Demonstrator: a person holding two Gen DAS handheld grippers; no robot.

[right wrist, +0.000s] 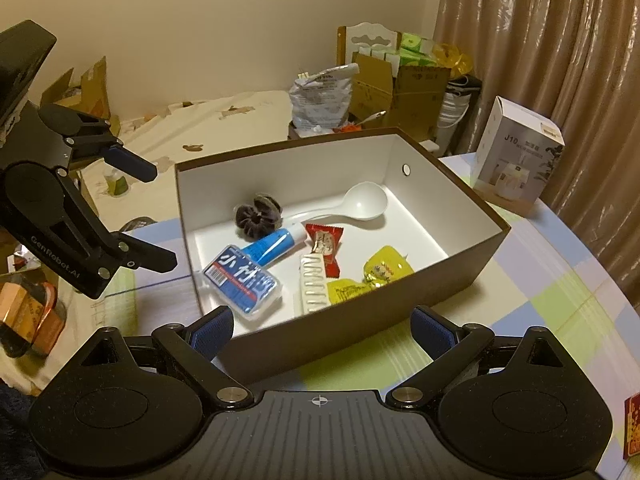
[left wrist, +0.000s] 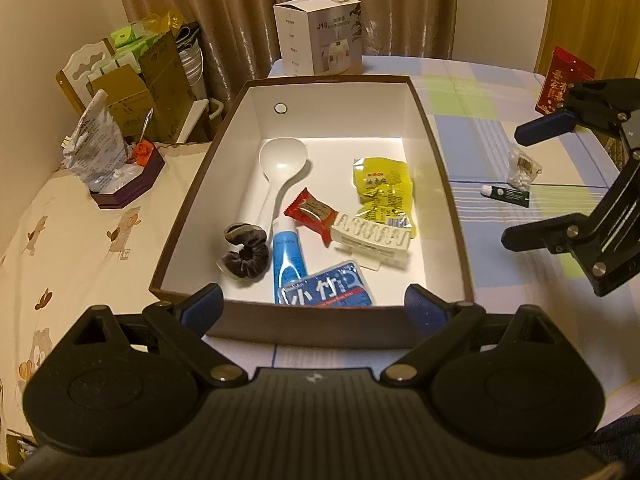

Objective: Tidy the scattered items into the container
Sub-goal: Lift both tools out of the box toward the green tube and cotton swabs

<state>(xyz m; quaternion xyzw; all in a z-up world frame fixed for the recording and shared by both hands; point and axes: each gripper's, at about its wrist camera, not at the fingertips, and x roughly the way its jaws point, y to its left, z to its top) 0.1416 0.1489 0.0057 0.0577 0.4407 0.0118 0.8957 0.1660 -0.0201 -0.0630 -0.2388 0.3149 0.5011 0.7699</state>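
Observation:
A brown box with a white inside [left wrist: 432,136] [right wrist: 472,200] stands on the checked tablecloth. It holds a white spoon [left wrist: 280,172] [right wrist: 360,202], dark scrunchie [left wrist: 245,250] [right wrist: 258,216], blue tube [left wrist: 288,256] [right wrist: 270,246], blue packet [left wrist: 328,290] [right wrist: 240,284], red snack [left wrist: 314,212] [right wrist: 326,240], yellow packets [left wrist: 382,184] [right wrist: 386,270] and a white hair clip [left wrist: 372,240] [right wrist: 314,290]. On the cloth to its right lie a small dark green tube [left wrist: 508,194] and a bag of white beads [left wrist: 522,168]. My left gripper [left wrist: 314,308] [right wrist: 158,220] is open and empty at the box's near edge. My right gripper [right wrist: 322,326] [left wrist: 516,184] is open and empty, above the two loose items.
A white product carton [left wrist: 320,36] [right wrist: 516,160] stands behind the box. A red envelope [left wrist: 564,80] lies at the far right. Left of the table there is a purple tray with a foil bag [left wrist: 108,168], and cardboard boxes [left wrist: 160,80] [right wrist: 400,88].

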